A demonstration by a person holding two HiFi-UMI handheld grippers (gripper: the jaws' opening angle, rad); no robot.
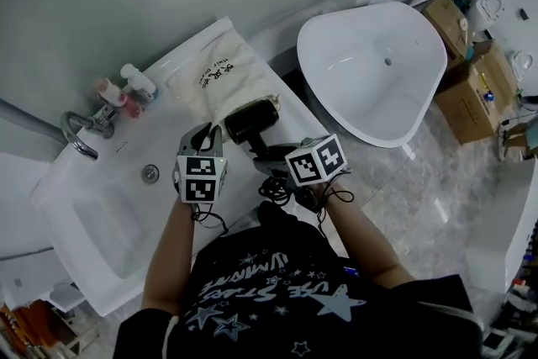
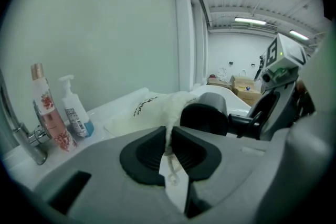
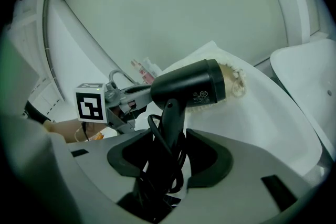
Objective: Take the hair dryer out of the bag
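Note:
A black hair dryer [image 1: 250, 121] [image 3: 190, 86] [image 2: 206, 117] sticks most of the way out of the mouth of a cream cloth bag [image 1: 220, 81] [image 2: 157, 106] lying on the white counter. My right gripper [image 1: 277, 164] [image 3: 169, 157] is shut on the dryer's handle and its coiled black cord [image 3: 160, 176]. The dryer's barrel end is still at the bag's frilled mouth [image 3: 235, 81]. My left gripper [image 1: 204, 139] [image 2: 169, 150] is shut on the bag's cloth edge, with a drawstring hanging between the jaws.
A white basin [image 1: 101, 214] with a chrome tap [image 1: 80, 130] lies left of the bag. Two bottles [image 1: 126, 88] [image 2: 58, 110] stand by the tap. A white bathtub [image 1: 374, 67] sits to the right, with cardboard boxes [image 1: 471, 63] beyond it.

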